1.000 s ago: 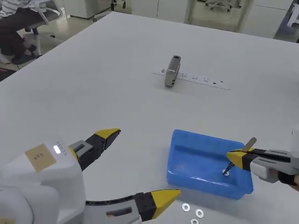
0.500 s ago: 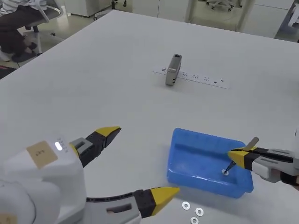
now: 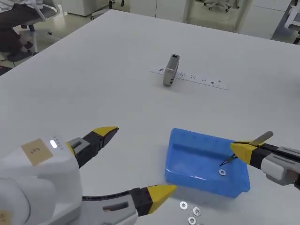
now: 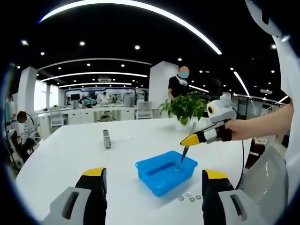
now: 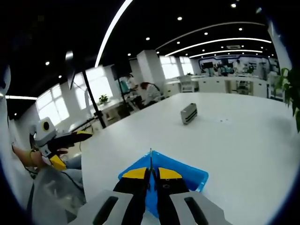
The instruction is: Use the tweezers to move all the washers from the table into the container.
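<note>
A wide white table (image 3: pixel 93 70) is set in a large open office. The dark ceiling (image 4: pixel 117 33) is crossed by long curved light strips (image 4: pixel 140 5) and dotted with small round lamps (image 4: pixel 137 47). A white column (image 4: pixel 161 89), a potted plant (image 4: pixel 186 107) and rows of desks (image 4: pixel 84 114) are seen beyond. Bright windows (image 5: pixel 91 86) are set along one wall. A pale floor (image 3: pixel 211 13) is seen past the table's far edge.

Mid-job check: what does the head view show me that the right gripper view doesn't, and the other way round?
Head view: one washer lying inside the blue container, and three washers on the table just outside its front wall. Right gripper view: a look straight down the right gripper, shut on the tweezers, and a person at a far desk. Both: the container, the tweezers, the open left gripper, and the grey device on the table.
</note>
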Demonstrator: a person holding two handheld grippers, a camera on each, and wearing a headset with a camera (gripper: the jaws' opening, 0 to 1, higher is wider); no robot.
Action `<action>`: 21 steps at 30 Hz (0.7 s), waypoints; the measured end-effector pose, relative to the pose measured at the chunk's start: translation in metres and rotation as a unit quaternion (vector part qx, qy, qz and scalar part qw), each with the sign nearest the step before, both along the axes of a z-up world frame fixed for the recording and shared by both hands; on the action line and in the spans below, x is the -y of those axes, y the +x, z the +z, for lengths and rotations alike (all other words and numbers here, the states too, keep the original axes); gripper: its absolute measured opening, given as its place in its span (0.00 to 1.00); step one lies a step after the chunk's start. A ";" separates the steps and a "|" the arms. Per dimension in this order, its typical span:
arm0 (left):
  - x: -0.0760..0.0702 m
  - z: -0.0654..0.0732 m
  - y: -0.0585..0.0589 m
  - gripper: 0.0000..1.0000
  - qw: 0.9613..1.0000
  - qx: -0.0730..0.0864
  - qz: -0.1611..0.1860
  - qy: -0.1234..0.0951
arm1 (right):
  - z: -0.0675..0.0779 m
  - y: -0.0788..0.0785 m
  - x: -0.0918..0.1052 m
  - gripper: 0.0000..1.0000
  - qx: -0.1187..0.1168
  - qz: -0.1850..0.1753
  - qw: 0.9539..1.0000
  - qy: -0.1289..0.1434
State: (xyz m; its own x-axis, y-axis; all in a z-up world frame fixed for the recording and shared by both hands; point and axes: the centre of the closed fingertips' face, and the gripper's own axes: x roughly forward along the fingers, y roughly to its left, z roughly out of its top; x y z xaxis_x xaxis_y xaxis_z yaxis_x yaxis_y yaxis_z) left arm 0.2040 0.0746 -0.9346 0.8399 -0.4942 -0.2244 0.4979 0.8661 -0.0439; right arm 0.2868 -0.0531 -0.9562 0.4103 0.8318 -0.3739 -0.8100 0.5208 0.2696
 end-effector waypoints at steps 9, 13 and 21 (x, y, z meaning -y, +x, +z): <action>0.002 0.000 -0.001 0.84 1.000 0.000 -0.006 0.002 | -0.003 -0.036 -0.011 0.03 -0.024 0.020 0.999 0.019; 0.004 -0.001 -0.001 0.83 1.000 -0.001 -0.009 0.004 | -0.021 -0.052 -0.013 0.03 -0.049 0.024 0.998 0.014; 0.004 -0.001 -0.002 0.82 1.000 -0.001 -0.011 0.006 | -0.056 -0.072 -0.010 0.03 -0.091 0.023 0.996 -0.007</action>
